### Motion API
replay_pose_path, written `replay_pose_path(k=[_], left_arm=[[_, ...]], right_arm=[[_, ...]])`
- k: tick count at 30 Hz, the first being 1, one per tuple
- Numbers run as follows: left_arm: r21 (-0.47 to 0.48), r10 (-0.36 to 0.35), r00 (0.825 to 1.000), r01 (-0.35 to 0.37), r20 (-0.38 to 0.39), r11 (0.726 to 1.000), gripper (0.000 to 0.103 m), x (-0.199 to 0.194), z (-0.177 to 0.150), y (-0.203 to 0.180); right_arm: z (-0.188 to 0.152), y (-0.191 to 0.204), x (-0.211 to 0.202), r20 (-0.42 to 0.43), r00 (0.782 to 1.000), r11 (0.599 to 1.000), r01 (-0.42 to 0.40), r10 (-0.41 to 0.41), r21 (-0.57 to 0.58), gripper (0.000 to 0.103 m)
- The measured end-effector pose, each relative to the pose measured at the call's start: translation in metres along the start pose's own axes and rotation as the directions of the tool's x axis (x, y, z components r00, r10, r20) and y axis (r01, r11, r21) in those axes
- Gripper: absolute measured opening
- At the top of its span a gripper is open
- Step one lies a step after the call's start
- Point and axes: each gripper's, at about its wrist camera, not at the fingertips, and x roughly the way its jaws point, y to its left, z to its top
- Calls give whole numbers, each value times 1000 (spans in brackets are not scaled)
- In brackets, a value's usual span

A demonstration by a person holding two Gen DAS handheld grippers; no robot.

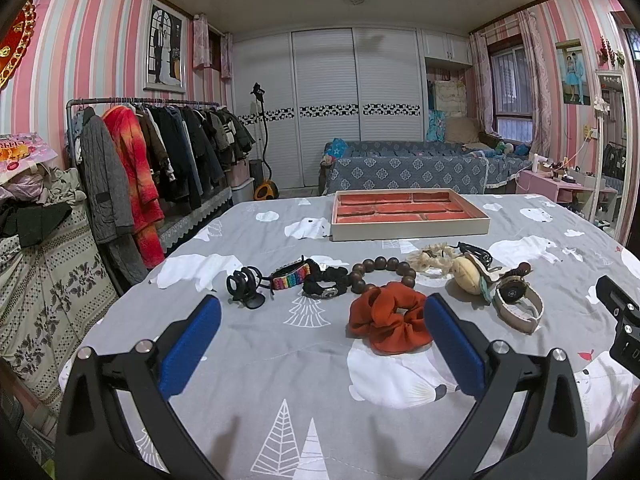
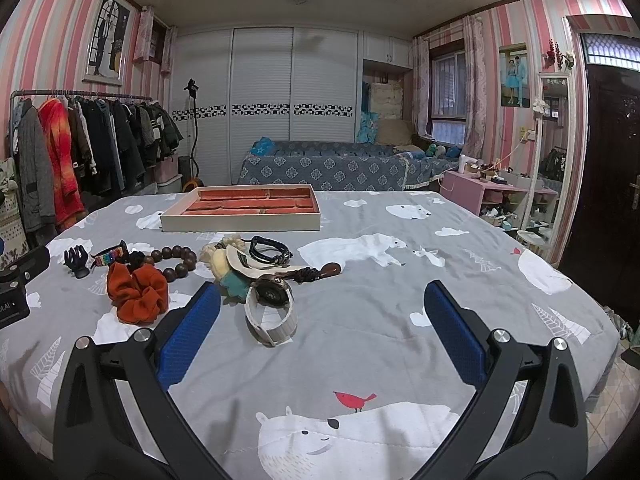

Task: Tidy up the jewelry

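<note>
Both tongs empty, fingers spread wide, hovering low over a grey bedspread (image 1: 256,360) with polar bear print. Left gripper (image 1: 322,314): orange scrunchie (image 1: 386,322) lies just ahead, touching or nearly touching the inside of its right blue pad (image 1: 454,344); can't tell which. Beyond the gap, a row of jewelry: black claw clip (image 1: 244,284) ahead-left, rainbow bracelet (image 1: 290,278) and black woven bracelet (image 1: 324,284) straight ahead, brown bead bracelet (image 1: 384,272) behind the scrunchie. Further right of the left tongs, a cream plush piece (image 1: 466,274), a lace scrunchie (image 1: 430,258), a black cord bracelet (image 1: 476,252) and a watch with white band (image 1: 518,304). Jewelry tray (image 1: 408,229) with red lining sits well beyond the row, empty compartments. Right gripper (image 2: 322,300): watch with white band lies just inside its left blue pad (image 2: 190,330), near but apart; rest of the gap is bare bedspread. Scrunchie and the other pieces lie ahead-left of the right tongs, tray far ahead-left. Left tongs' black body shows at the left edge of the right view.
</note>
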Motion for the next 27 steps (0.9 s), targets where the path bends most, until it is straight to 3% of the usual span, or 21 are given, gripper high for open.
replay_pose_path(k=[18, 27], left_arm=[[3, -8, 1000, 8, -12, 1000, 99, 9, -3, -4], [5, -24, 1000, 24, -8, 1000, 99, 21, 10, -6]], right_arm=[[-1, 0, 3, 6, 1000, 1000, -1, 1, -3, 99], [15, 9, 12, 33, 999, 999, 6, -4, -54, 99]])
